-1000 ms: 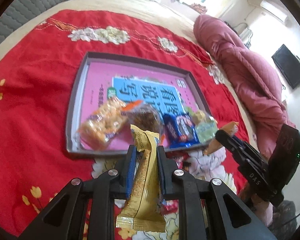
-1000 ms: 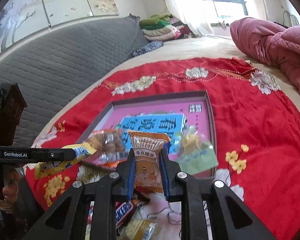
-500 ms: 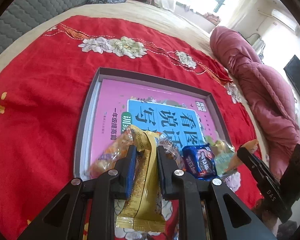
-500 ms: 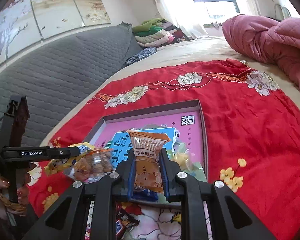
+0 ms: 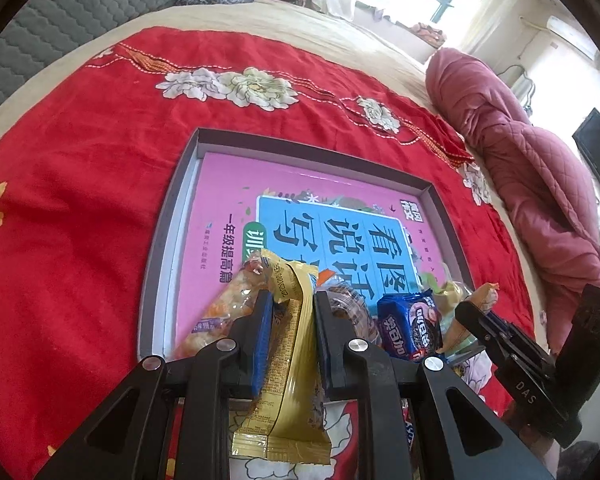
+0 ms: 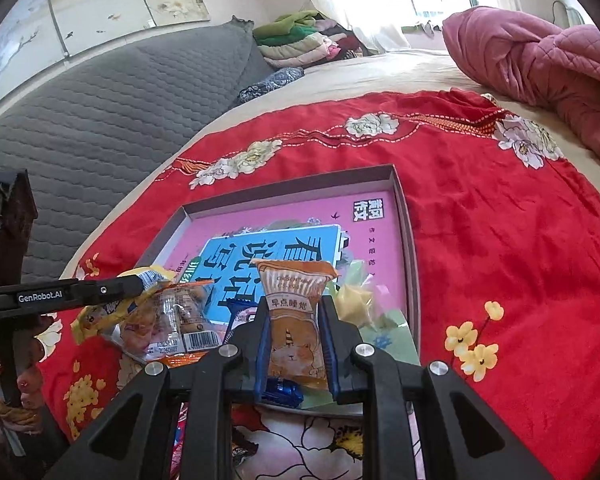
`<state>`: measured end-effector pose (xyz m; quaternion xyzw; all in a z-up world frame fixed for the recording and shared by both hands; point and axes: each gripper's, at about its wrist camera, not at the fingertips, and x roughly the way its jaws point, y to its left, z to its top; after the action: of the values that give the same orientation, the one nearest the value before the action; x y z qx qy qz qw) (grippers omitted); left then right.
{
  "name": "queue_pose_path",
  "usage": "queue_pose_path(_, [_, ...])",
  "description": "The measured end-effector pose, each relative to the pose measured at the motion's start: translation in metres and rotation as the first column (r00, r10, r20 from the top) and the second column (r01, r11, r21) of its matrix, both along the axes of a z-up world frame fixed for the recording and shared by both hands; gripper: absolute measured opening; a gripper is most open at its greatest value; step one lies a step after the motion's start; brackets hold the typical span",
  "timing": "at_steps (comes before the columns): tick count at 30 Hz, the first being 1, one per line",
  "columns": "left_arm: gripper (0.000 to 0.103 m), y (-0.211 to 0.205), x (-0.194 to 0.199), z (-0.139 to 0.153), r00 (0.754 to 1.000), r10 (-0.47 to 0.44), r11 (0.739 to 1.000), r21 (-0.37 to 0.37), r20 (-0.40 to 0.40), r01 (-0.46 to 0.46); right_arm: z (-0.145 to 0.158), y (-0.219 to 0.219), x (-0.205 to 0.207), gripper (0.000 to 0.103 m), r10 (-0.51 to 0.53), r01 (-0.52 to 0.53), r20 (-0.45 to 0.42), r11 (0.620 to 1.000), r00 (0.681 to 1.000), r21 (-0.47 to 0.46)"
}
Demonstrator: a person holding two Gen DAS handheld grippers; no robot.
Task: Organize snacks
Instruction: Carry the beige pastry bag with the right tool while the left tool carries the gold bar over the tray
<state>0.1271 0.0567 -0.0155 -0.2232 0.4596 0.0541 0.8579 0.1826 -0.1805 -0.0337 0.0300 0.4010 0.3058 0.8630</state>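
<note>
A red floral blanket [image 5: 80, 184] covers the bed. On it lies a shallow grey tray [image 5: 168, 216] lined with a pink book [image 5: 236, 188], directly ahead of both grippers. The left gripper [image 5: 290, 304] is clamped on a yellow snack bar [image 5: 288, 364]. The right gripper [image 6: 294, 312] is clamped on an orange snack packet [image 6: 296, 320]. Both hover over the tray's near edge, above snacks already placed there.

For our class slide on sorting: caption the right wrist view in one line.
Right tongs clamp an orange snack packet above a snack-filled grey tray on a red cloth.
</note>
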Motion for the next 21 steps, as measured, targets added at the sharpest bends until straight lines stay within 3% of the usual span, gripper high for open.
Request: queue_pose_path(21, [0.025, 0.0007, -0.0019, 0.0005, 1.0, -0.003, 1.0, -0.021, -0.002, 0.003, -0.0011, 0.0, 0.0002, 0.028, -0.021, 0.021, 0.001, 1.0, 1.0, -0.021])
